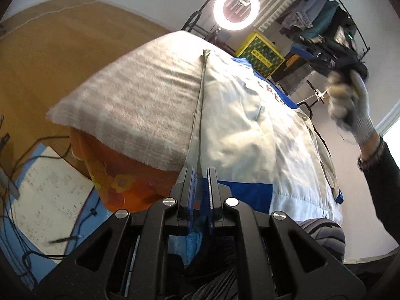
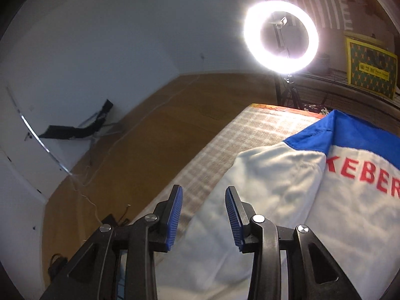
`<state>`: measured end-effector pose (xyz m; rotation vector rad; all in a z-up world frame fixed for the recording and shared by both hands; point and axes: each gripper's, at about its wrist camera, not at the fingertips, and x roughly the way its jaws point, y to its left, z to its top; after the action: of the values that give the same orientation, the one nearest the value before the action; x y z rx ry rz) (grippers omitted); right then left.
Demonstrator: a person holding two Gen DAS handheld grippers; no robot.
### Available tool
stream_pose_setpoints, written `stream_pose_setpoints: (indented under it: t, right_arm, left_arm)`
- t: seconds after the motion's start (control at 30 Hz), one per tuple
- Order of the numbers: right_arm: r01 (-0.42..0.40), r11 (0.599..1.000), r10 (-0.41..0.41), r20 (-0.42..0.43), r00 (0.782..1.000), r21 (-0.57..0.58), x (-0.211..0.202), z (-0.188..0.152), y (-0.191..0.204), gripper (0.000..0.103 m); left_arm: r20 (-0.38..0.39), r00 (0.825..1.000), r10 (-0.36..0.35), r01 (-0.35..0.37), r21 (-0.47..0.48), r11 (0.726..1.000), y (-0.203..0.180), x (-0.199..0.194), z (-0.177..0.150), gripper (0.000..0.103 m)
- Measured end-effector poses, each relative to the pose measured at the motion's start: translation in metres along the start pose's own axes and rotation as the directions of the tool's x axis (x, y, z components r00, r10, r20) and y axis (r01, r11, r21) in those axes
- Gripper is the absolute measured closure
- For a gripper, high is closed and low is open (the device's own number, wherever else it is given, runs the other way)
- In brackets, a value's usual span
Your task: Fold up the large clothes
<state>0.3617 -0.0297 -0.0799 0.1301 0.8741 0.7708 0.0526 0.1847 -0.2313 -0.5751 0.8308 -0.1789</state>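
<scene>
While the wood floor point(image 1: 50, 50) runs off behind it, the tabletop point(image 1: 120, 180) stands draped in an orange flowered cloth, and over that lies a pale checked towel point(image 1: 130, 105). Everything else I place against that towel. Across its right half the jacket point(image 1: 250, 130) is spread flat, white in the body with blue panels at the collar end and the hem, and red letters near the far blue part; its long left edge runs straight up the towel's middle. Beyond the towel's far corner a ring light point(image 1: 236, 7) glows on its stand, and just right of that sits a yellow box point(image 1: 261, 53). Further right hangs a rack of dark clothes point(image 1: 322, 22). Down off the towel's near-left side, papers point(image 1: 52, 197) and black cables point(image 1: 30, 155) lie on the floor.

At the towel's near edge the left gripper point(image 1: 201, 187) has its jaws pressed together on the jacket, blue hem cloth caught between the pads. Above the towel's right side a gloved hand point(image 1: 350, 102) carries the right gripper point(image 2: 203, 215), lifted clear of the jacket with its blue pads parted and nothing between them.
</scene>
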Motion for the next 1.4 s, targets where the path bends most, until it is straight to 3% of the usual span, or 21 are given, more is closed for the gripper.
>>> stream_pose_setpoints:
  t: [0.2,0.23,0.27,0.33,0.47,0.7,0.9,1.07,1.17,1.3,1.4]
  right_arm:
    - [-0.018,0.999,0.017,0.031,0.999,0.045,-0.068,-0.053,0.02,0.065]
    - [-0.016,0.999,0.014,0.033,0.999,0.045,-0.077,-0.061,0.022,0.065]
    - [-0.017,0.998,0.015,0.038,0.999,0.054,-0.087,-0.071,0.025,0.064]
    - [-0.013,0.995,0.008,0.055,0.998,0.095,-0.106,-0.093,0.028,0.053]
    - [0.018,0.989,-0.026,0.054,0.998,0.144,-0.123,-0.134,0.033,0.048]
    - [-0.02,0.95,0.036,-0.044,0.998,0.312,-0.088,-0.199,0.027,0.048]
    - [0.025,0.93,0.04,-0.17,0.985,0.366,-0.019,-0.241,0.015,0.048]
    - [-0.01,0.898,0.102,-0.186,0.977,0.441,0.014,-0.26,0.006,0.049]
    - [-0.035,0.897,0.125,-0.178,0.976,0.44,0.022,-0.26,0.009,0.049]
    - [-0.004,0.932,0.096,-0.235,0.967,0.362,0.036,-0.258,0.027,0.049]
    - [-0.052,0.916,0.16,-0.242,0.957,0.399,0.043,-0.255,0.028,0.074]
  left_arm:
    - [-0.025,1.0,-0.015,0.017,0.062,0.998,-0.008,-0.004,0.002,0.097]
    - [-0.036,0.999,-0.014,0.017,0.067,0.998,-0.007,-0.001,0.002,0.089]
    - [-0.048,0.999,-0.015,0.018,0.069,0.997,-0.007,0.002,0.002,0.073]
    - [-0.058,0.998,-0.023,0.027,0.06,0.998,-0.005,0.007,0.0,0.062]
    - [-0.089,0.994,-0.065,0.066,0.005,0.998,0.007,0.023,-0.002,0.062]
    - [-0.119,0.983,-0.138,0.119,-0.152,0.981,0.03,0.051,-0.011,0.062]
    - [-0.14,0.983,-0.116,0.091,-0.17,0.981,0.031,0.061,-0.017,0.062]
    - [-0.133,0.981,-0.141,0.111,-0.209,0.972,0.032,0.065,-0.017,0.067]
    - [-0.136,0.983,-0.124,0.096,-0.193,0.977,0.027,0.066,-0.017,0.067]
    - [-0.144,0.985,-0.101,0.079,-0.151,0.985,0.019,0.064,-0.016,0.067]
    - [-0.134,0.986,-0.094,0.075,-0.139,0.987,0.016,0.058,-0.013,0.067]
